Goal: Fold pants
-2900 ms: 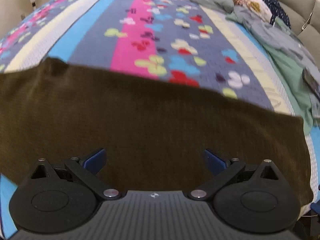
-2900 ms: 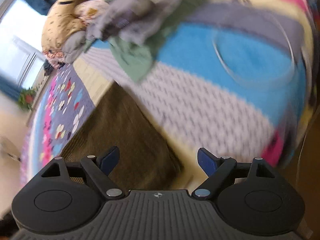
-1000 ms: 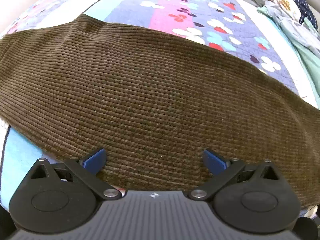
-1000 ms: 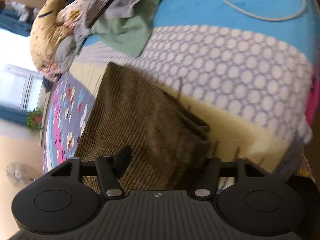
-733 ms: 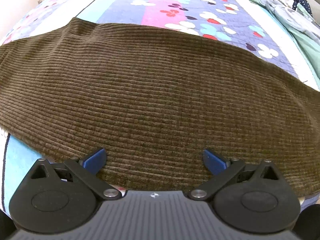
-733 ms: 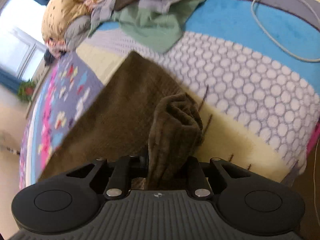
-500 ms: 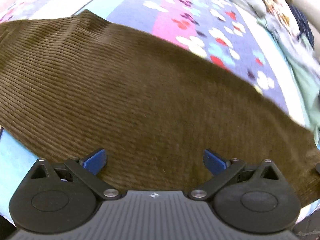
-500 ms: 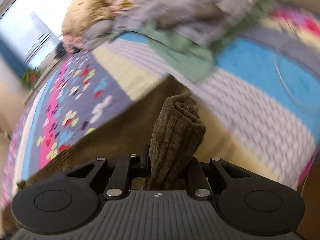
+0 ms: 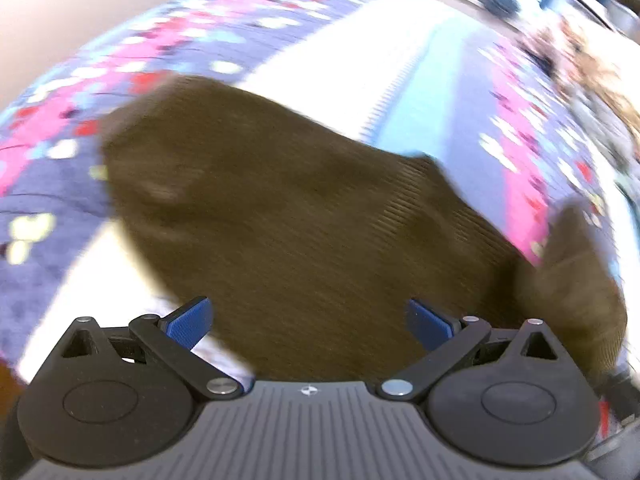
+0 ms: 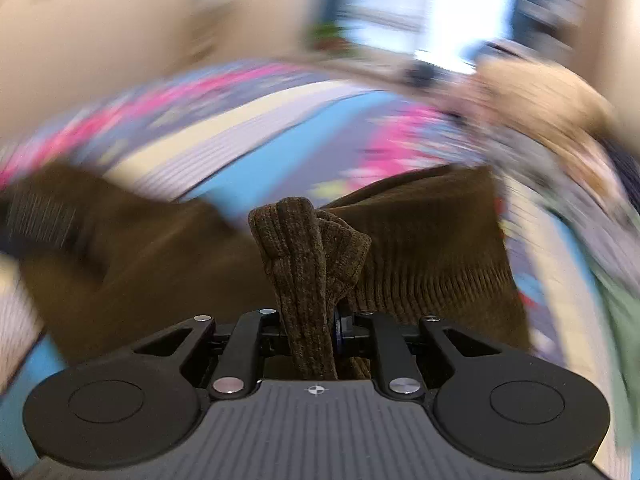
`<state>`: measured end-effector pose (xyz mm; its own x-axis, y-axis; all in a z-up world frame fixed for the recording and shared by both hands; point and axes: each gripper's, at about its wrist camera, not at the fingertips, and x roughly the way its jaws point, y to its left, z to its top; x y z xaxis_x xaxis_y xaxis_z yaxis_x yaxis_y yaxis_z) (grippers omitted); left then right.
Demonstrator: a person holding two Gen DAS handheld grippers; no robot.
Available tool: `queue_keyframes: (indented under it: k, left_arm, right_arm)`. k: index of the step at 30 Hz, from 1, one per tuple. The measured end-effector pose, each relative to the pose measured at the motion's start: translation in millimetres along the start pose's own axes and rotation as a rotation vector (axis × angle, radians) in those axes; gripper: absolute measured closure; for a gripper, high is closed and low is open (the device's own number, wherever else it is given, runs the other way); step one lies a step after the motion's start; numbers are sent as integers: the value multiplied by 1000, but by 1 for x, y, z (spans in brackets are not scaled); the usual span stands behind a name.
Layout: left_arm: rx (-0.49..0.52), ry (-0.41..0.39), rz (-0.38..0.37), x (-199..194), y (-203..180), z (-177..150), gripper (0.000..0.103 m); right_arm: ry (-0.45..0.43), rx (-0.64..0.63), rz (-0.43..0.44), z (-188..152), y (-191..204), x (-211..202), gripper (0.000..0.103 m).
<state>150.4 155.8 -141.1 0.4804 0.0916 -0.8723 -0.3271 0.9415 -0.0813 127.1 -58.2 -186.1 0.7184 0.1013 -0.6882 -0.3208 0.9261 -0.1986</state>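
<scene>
In the left wrist view, the left gripper [image 9: 308, 320] hangs low over the brown corduroy pants [image 9: 280, 216] with its blue-padded fingers [image 9: 188, 318] spread wide apart, nothing between them. The pants lie on the striped floral bedspread [image 9: 440, 92], reaching from the upper left of the view down toward the lower right, where a raised lump of the same fabric [image 9: 580, 280] stands up near the edge. Much of this view is smeared by motion, so the far end of the pants has no sharp outline. To the upper right, a blurred heap of other clothes [image 9: 592, 76] sits along the far side of the bed.

In the right wrist view, the right gripper [image 10: 310, 328] has its fingers drawn close together, clamped on a bunched fold of the pants [image 10: 304, 256] that rises upright between them as a ribbed column. Behind that fold the rest of the garment spreads across the bedspread [image 10: 256, 152], one part running off to the left and another lying flatter to the right. Farther right, a tan and patterned pile of clothes [image 10: 540, 120] and a pale green garment [image 10: 620, 328] lie on the bed, all heavily blurred. A bright window [image 10: 432, 4] shows at the top.
</scene>
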Motion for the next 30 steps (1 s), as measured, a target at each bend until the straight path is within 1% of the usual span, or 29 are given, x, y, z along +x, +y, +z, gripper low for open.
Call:
queue_keyframes:
  k: [1,2,3,4,5,7,9,10,13,14,16,17,18,19,21,23,24,26,27,29,30]
  left_arm:
    - [-16,3,20,2,12,3,0]
    - [-33,15,35,4,24,3,0]
    - [-45,30,41,7,33,3,0]
    - [-53,41,43,9,41,1,0]
    - [-55,46,44,11,45,0,0]
    - [-53,59,43,15,47,-4,0]
    - [-56,82,20,18,42,-8,0]
    - [-60,88,6,18,41,-9,0]
    - [-57,67,-22,9,34,-13,0]
    - [-51,57,-25,6,33,-13,0]
    - [-48,38,-20,3,34,-12,0]
    - [-51,35,-15,4,36,-12,0]
    - [-58,37,-8,4,38,-11,0]
    - [-65,42,-2,5,39,-10,0]
    - [-74,48,-4,5,42,-10,0]
    - [-64,45,-5,5,43,-10,0]
    - [-53,39,-4,4,42,-10,0]
    - [-41,41,3,6,37,-9,0]
    - [-41,41,-1,6,34,-8,0]
    - [-41,38,-14,6,29,-9,0]
    - [-35,42,-13,7,25,-10,0]
  right_arm:
    - [48,-39,37,-5,20,15,87]
    - [103,-71,42,-13,36,29,86]
    - [109,-104,3,-22,48,38,86]
    - [67,-154,-32,-29,57,39,86]
    - [46,-191,-48,-33,60,36,86]
    - [38,-171,-23,-32,52,32,86]
    - [32,-79,21,-26,35,26,86]
    - [19,-24,27,-20,23,22,87]
    - [-59,32,1,-7,3,-1,87]
    - [-88,19,3,-3,1,-11,87]
    - [-114,-51,22,-2,16,-20,87]
    - [-109,-92,34,-9,23,-20,87]
    - [-85,-129,46,-13,32,-12,87]
    - [-34,-167,54,-23,41,-2,87]
    - [18,-211,59,-37,50,14,86]
    - [-19,-283,33,-45,60,10,86]
    - [-18,-289,37,-45,60,8,86]
    - [-11,-248,68,-41,53,2,86]
    - [-22,-229,77,-39,48,-4,86]
    - [-41,-220,81,-39,42,-9,86]
    - [-32,-224,86,-41,43,-7,86]
